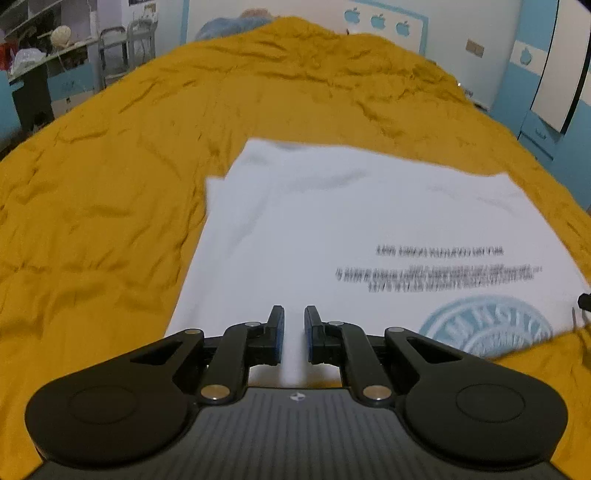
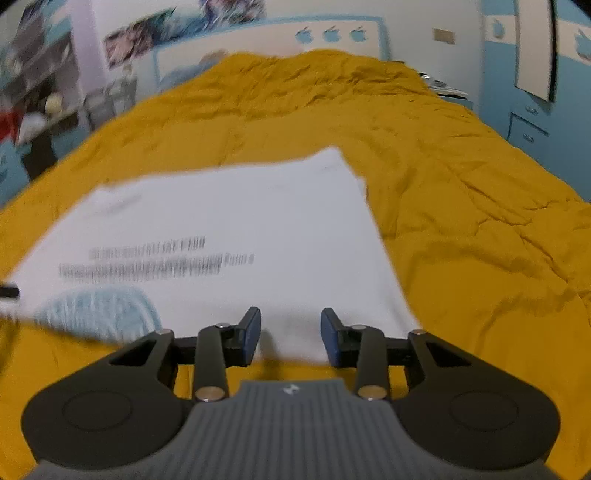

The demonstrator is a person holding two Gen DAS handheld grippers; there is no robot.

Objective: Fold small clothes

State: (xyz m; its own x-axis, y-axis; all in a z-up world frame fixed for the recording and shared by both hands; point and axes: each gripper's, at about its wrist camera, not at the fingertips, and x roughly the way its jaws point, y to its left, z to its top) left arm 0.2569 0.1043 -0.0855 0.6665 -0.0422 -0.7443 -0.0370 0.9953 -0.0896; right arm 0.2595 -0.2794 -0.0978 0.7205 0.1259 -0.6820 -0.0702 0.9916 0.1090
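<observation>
A white T-shirt (image 1: 332, 221) with black lettering and a pale blue round emblem (image 1: 487, 328) lies flat on a mustard-yellow bedspread (image 1: 110, 184). My left gripper (image 1: 294, 321) sits at the shirt's near edge. Its pads are almost together, with a strip of white fabric pinched between them. In the right wrist view the same T-shirt (image 2: 240, 221) spreads out to the left. My right gripper (image 2: 290, 325) stands open over the shirt's near right corner. Its blue pads are well apart and do not press on the cloth below them.
The wrinkled bedspread (image 2: 461, 221) surrounds the shirt on all sides. Shelves with clutter (image 1: 37, 55) stand beyond the bed's left side, and blue cabinets (image 1: 546, 129) beyond its right. A blue pillow (image 1: 229, 24) lies at the far end.
</observation>
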